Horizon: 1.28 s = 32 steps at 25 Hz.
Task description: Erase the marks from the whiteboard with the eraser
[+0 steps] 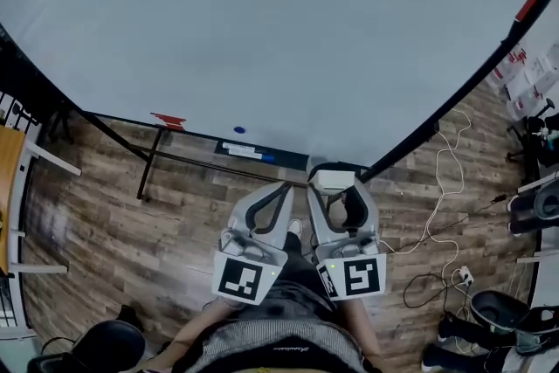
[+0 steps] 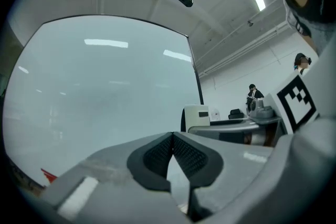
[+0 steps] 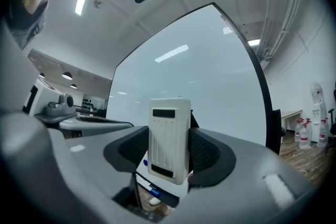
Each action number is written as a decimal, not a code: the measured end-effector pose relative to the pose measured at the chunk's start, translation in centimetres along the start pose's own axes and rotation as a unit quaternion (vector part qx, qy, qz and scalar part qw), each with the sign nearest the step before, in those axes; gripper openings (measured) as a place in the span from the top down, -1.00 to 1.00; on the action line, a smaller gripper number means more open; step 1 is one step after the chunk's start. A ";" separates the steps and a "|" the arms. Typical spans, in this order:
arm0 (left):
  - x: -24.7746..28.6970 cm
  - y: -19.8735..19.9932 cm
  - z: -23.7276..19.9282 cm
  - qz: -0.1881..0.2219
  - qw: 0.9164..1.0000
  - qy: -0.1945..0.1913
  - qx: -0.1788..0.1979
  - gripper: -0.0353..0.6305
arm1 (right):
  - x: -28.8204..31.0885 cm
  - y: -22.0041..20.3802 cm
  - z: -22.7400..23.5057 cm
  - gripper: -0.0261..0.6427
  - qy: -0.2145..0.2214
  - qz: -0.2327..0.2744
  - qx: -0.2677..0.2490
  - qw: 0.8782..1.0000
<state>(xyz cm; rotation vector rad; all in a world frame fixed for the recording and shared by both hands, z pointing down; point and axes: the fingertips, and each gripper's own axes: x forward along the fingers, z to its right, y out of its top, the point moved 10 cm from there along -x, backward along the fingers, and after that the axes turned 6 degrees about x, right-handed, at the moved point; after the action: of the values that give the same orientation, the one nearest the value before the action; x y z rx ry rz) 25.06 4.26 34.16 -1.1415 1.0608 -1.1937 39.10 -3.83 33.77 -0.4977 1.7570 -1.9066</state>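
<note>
The white ribbed plastic eraser [image 3: 169, 128], centre frame, seems light, stiff and slightly slick. My right hand-held gripper [image 3: 169, 150] clamps its flat sides; my left hand-held gripper [image 2: 172, 139] sits closed, empty.

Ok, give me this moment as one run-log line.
right hand-held gripper: shut on eraser | left hand-held gripper: shut, empty | whiteboard: mostly clean, small blue spot near bottom edge

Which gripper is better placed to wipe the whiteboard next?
Right. The right gripper has its jaws shut on the eraser, near the whiteboard lower edge; the left gripper has its jaws together, empty.
</note>
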 end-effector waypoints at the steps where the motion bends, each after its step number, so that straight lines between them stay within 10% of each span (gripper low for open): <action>1: 1.6 0.0 -0.3 0.002 1.000 -0.006 0.000 0.88 | 0.8 0.3 1.4 0.20 -0.008 0.001 -0.002 1.000; 12: 14.1 -0.5 0.1 0.025 0.997 -0.076 0.021 0.88 | 4.7 2.1 12.4 0.20 -0.074 0.011 -0.018 0.997; 32: 16.6 -1.5 -2.2 0.009 0.990 -0.142 -0.020 0.88 | 5.5 2.2 13.0 0.20 -0.158 0.032 -0.012 0.987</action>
<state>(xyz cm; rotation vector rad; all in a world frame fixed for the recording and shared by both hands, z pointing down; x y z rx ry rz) 24.11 -12.44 35.23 -1.2872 0.8773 -0.9642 42.33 -17.65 32.56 -0.7024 1.5709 -1.6587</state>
